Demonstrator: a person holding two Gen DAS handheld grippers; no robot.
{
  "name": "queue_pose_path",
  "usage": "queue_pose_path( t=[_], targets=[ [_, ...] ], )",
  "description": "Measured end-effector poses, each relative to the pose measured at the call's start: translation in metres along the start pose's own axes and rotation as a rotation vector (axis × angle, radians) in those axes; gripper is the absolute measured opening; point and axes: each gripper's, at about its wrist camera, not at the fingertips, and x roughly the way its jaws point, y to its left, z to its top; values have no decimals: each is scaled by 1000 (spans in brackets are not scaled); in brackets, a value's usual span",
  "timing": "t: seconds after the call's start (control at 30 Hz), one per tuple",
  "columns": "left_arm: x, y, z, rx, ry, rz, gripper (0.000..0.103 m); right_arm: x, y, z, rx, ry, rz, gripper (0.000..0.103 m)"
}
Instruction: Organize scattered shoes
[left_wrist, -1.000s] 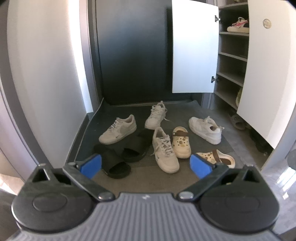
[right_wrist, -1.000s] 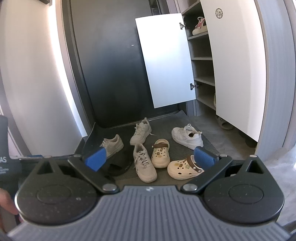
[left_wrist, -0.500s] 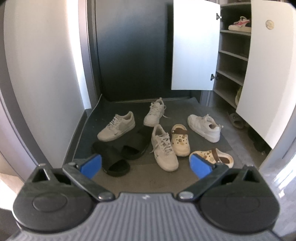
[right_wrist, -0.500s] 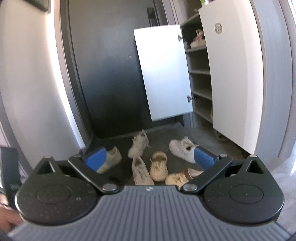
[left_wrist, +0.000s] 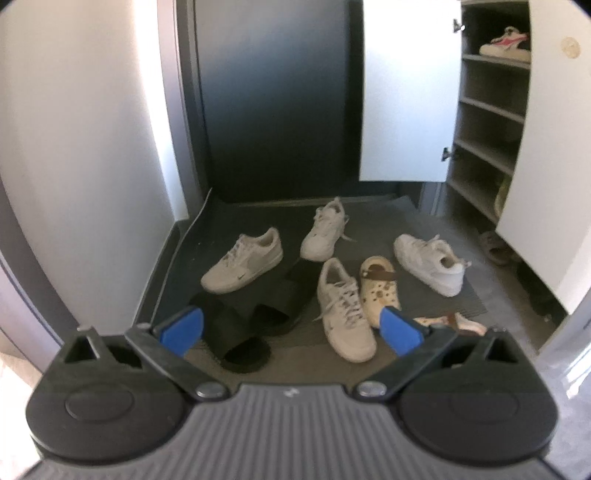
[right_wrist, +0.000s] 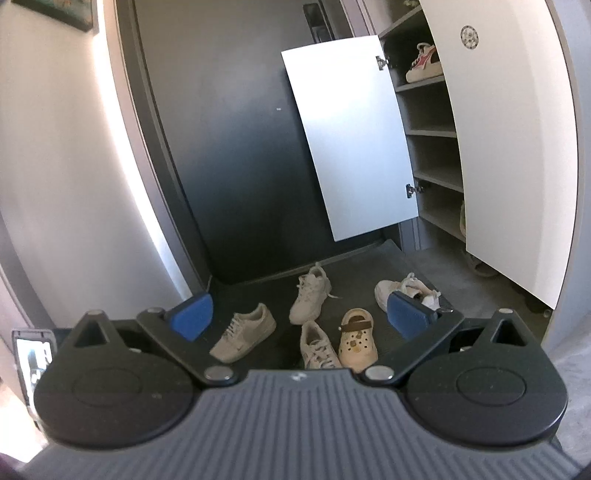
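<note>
Several shoes lie scattered on a dark entry mat (left_wrist: 373, 218): a beige sneaker (left_wrist: 243, 260) at the left, a white sneaker (left_wrist: 325, 230) behind it, another white sneaker (left_wrist: 345, 308) in front, a cream clog (left_wrist: 378, 286), a white sneaker (left_wrist: 430, 264) at the right, two black slides (left_wrist: 240, 328) and a second clog (left_wrist: 452, 321) partly hidden by my finger. My left gripper (left_wrist: 291, 330) hangs open above the near shoes, holding nothing. My right gripper (right_wrist: 301, 314) is open too, well short of the beige sneaker (right_wrist: 245, 332) and clog (right_wrist: 356, 338).
An open shoe cabinet (left_wrist: 487, 110) with white doors (left_wrist: 406, 92) stands at the right; a pink-and-white shoe (left_wrist: 504, 44) sits on its top shelf. A dark entrance door (left_wrist: 273, 99) is at the back, a white wall (left_wrist: 81, 147) at the left. Brown sandals (left_wrist: 493, 247) lie under the cabinet.
Both views have tilted up. The right gripper's view has risen most, so the shoes now sit lower in frame. Both grippers stay open and no shoe has moved.
</note>
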Motion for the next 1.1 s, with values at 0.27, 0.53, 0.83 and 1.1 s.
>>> queue_pose_path(
  t=[0.27, 0.53, 0.83, 1.1],
  targets=[
    [33, 41, -22, -31, 42, 56, 103, -6, 21, -10, -68, -31, 2, 103],
    [58, 16, -22, 0, 30, 41, 103, -15, 25, -6, -74, -38, 47, 103],
    [87, -11, -30, 1, -29, 38, 103, -4, 4, 28, -80, -46, 45, 103],
    [204, -3, -60, 36, 59, 96, 103, -27, -26, 28, 143, -102, 164, 103]
  ],
)
